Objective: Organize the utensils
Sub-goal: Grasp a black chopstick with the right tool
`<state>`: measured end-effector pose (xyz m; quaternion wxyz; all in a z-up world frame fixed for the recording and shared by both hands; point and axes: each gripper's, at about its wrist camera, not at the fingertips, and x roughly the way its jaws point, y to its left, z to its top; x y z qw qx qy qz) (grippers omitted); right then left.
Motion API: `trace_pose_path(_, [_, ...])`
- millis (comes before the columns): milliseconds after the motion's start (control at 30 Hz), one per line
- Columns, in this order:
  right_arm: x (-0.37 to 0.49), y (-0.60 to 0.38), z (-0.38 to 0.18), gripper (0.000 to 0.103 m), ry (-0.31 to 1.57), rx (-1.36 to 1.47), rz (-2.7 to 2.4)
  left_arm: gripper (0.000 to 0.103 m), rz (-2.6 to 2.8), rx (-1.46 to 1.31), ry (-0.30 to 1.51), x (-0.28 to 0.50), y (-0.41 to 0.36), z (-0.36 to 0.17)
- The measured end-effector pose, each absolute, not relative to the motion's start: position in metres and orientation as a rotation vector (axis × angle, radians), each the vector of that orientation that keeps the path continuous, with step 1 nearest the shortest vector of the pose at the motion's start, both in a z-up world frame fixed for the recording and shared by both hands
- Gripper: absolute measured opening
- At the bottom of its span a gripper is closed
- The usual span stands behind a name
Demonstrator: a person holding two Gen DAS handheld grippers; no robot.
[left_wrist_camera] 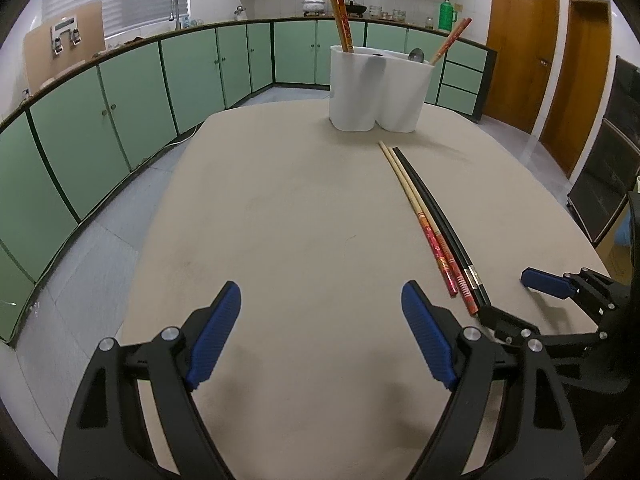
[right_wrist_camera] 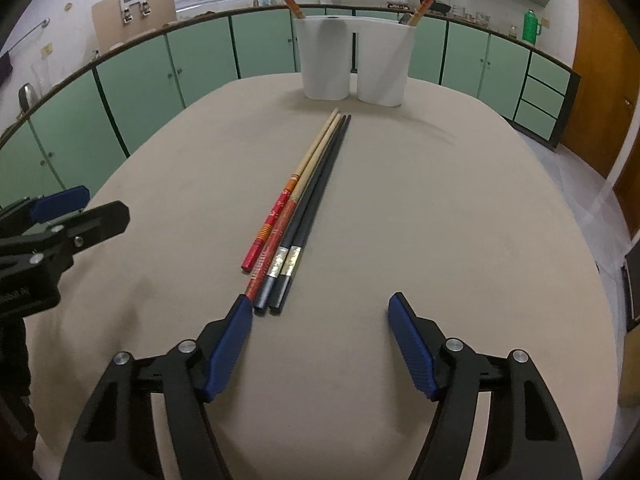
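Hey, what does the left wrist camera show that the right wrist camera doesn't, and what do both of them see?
Only the left wrist view shows a metal spoon bowl poking above the holder's rim, and dark shelving at far right. Only the right wrist view shows the gold bands on the black chopsticks clearly, with the right gripper open just short of their near ends. Both show the white utensil holder with patterned chopsticks standing in it, the red-patterned chopsticks lying beside the black pair on the table, and the open left gripper.
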<state>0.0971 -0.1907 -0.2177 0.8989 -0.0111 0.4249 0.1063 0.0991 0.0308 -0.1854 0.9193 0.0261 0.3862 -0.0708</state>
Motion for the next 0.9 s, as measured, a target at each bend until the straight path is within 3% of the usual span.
trace_pose_path(900, [0.106,-0.211,-0.217,0.065,0.901,-0.028,0.129,0.081,-0.151,0.053,0.796,0.099,0.029,-0.182])
